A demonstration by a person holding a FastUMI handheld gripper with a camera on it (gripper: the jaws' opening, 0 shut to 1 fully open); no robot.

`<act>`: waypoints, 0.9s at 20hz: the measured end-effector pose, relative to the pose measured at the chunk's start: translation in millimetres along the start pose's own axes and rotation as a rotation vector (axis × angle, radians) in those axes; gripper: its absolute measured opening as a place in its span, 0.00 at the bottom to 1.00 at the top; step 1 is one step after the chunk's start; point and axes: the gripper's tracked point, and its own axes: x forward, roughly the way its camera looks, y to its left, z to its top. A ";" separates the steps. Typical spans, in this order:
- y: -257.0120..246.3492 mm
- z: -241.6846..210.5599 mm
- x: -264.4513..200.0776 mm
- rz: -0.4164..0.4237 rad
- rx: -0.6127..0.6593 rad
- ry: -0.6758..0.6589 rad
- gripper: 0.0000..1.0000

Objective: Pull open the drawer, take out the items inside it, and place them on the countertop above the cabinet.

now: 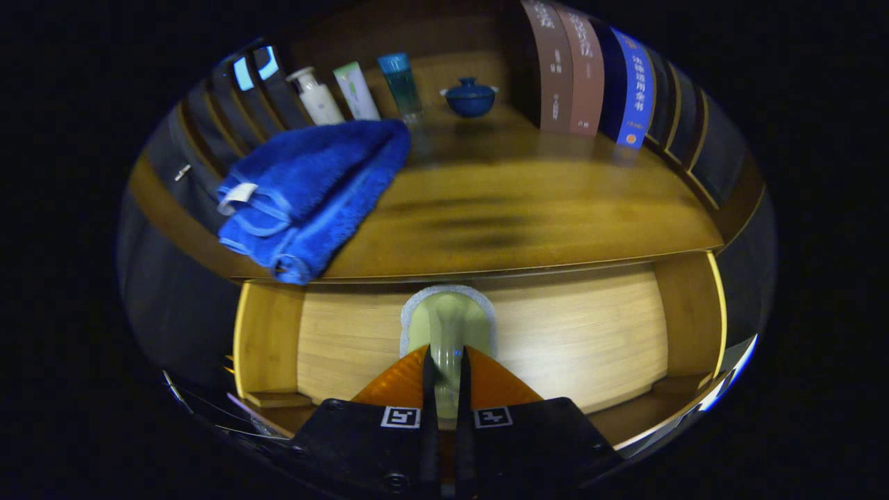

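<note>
The gripper [444, 361] has its orange fingers [399, 382] clamped on the translucent upright drawer handle [446, 326], whose light wooden drawer front [569, 340] lies straight ahead.

**Wooden countertop, loaded along its back and left**

The countertop [528, 201] is warm brown wood, its middle bare and glossy. A folded blue towel [312, 191] lies on its left part, one corner hanging over the front edge. Behind the towel three toiletry containers stand in a row: a white pump bottle [317, 97], a white-and-green tube [356, 92] and a teal bottle [403, 87]. To their right sits a small blue lidded bowl [470, 97]. Further right, upright books [590, 73] stand side by side at the back.
</note>
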 end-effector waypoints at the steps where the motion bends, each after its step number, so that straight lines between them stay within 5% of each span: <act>1: -1.0 5.0 -12.4 0.006 0.001 -0.024 0.13; 9: -6.6 63.2 -59.9 0.044 0.022 -0.179 0.13; 18: -11.6 146.4 13.5 0.004 0.060 -0.146 0.13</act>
